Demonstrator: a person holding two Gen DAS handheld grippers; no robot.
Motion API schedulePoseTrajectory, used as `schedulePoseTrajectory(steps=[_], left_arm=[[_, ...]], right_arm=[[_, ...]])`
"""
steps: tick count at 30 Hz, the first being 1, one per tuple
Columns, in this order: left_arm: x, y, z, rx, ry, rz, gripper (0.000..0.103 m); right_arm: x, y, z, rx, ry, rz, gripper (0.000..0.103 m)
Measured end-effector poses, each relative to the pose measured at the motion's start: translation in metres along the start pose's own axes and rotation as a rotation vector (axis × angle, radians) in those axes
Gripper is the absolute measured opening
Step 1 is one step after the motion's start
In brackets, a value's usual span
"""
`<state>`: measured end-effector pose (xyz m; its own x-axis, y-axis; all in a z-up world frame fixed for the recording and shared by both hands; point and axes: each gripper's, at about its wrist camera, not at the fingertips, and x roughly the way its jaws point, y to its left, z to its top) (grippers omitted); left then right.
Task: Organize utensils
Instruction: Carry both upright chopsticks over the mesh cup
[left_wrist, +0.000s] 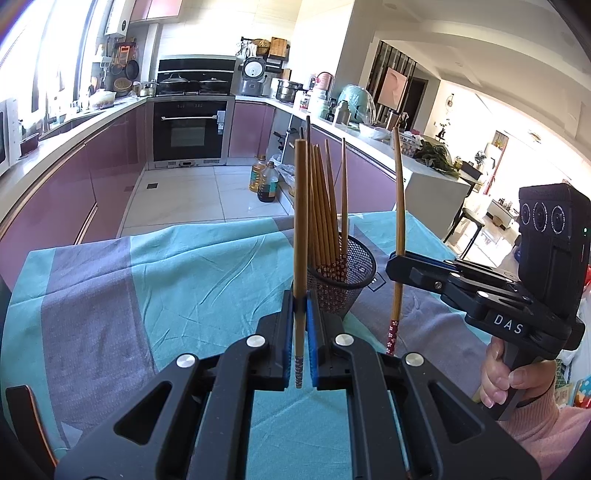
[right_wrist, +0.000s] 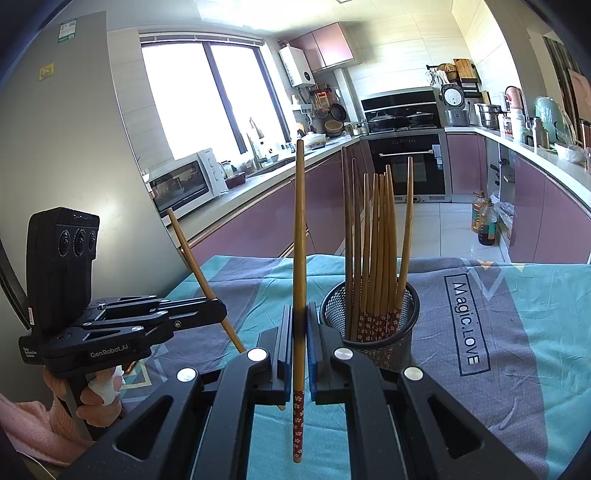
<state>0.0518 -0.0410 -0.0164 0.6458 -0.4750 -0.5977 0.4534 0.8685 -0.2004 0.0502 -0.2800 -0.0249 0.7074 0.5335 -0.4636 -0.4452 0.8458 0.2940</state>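
The jaws of the left gripper (left_wrist: 300, 306) are squeezed tight on one wooden chopstick (left_wrist: 300, 229) that stands straight up in the middle of the left view. Behind it, a black mesh cup (left_wrist: 360, 267) holds more chopsticks (left_wrist: 325, 206). At the right, the right gripper (left_wrist: 397, 263) pinches another chopstick (left_wrist: 398, 206).

In the right view, the jaws clamp that chopstick upright at center. The cup sits just right, on the blue cloth (right_wrist: 535, 332).

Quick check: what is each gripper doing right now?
Left gripper: shut on the grey-tipped chopstick.
Right gripper: shut on the red-tipped chopstick.
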Motion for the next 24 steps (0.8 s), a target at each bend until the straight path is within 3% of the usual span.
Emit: schedulePoseTrajectory(steps=[24], left_arm=[[-0.0045, -0.005, 0.0042, 0.018, -0.008, -0.005, 0.008]], right_arm=[[0.0026, -0.0031, 0.007, 0.004, -0.006, -0.003, 0.006]])
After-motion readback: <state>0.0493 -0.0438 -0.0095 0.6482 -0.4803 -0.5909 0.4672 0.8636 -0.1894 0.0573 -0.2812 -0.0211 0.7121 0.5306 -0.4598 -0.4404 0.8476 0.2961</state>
